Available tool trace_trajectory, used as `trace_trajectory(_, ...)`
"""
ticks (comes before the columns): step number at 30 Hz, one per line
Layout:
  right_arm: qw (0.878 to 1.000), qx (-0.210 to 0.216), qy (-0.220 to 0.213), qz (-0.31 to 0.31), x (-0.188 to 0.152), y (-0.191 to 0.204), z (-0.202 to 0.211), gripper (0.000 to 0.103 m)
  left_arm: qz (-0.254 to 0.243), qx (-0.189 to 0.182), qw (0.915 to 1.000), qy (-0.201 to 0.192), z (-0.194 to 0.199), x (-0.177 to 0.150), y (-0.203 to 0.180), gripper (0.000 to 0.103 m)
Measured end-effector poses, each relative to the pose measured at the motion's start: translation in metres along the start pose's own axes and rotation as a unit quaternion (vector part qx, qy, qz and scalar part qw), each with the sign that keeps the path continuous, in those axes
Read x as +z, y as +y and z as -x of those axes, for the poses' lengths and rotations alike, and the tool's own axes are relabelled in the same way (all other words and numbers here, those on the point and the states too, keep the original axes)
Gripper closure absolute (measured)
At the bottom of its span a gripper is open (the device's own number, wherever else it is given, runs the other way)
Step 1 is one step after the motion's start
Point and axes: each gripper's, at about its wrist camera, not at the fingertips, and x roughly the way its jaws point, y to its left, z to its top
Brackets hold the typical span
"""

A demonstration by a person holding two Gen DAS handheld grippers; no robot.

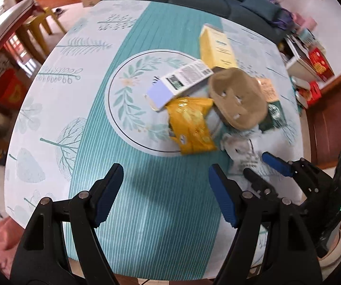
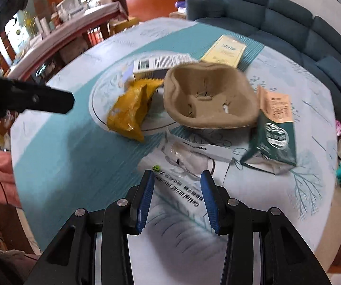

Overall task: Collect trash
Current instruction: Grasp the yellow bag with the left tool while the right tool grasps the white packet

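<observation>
Trash lies heaped right of centre on the desk (image 1: 51, 99). Nearest piece: a clear wrapper (image 2: 189, 159) on a printed sheet, just ahead of the right gripper (image 2: 177, 199), whose fingers stand half open and empty. The wrapper's long axis appears to run across the fingers. The left gripper (image 1: 165, 194), fingers wide and empty, hangs over bare cloth; the yellow bag (image 1: 190, 123) lies ahead and to its right. Judgement: the right hand is nearer.
</observation>
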Motion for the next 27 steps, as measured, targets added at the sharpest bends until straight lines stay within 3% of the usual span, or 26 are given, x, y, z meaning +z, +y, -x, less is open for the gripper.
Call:
trace_trajectory(1,1.000,0.007,0.003,-0.004,0.001,-0.002,-0.004,0.062,0.004,0.003,1.0000,0.002,-0.004,0.003,0.001,0.032)
trace_trajectory(4,0.999,0.022,0.006,-0.025,0.004,-0.014,-0.014,0.087,0.006,0.010,0.9999,0.007,-0.010,0.007,0.002,0.032)
trace_trajectory(7,0.998,0.042,0.003,-0.052,0.002,-0.024,-0.013,0.103,0.008,0.011,0.9998,0.012,-0.017,0.012,0.000,0.032)
trace_trajectory(15,0.989,0.081,-0.011,-0.123,-0.010,-0.044,-0.002,0.103,0.017,-0.011,0.9988,0.045,-0.043,0.028,-0.014,0.032)
trace_trajectory(24,0.982,0.110,-0.023,-0.155,-0.015,-0.055,0.009,0.102,0.033,-0.013,0.9965,0.076,-0.081,0.041,-0.025,0.032)
trace_trajectory(25,0.982,0.110,-0.026,-0.152,-0.014,-0.053,0.011,0.101,0.036,-0.015,0.9961,0.079,-0.083,0.041,-0.025,0.034)
trace_trajectory(27,0.985,0.104,-0.030,-0.136,-0.012,-0.048,0.015,0.089,0.040,-0.016,0.9957,0.082,-0.089,0.040,-0.025,0.061)
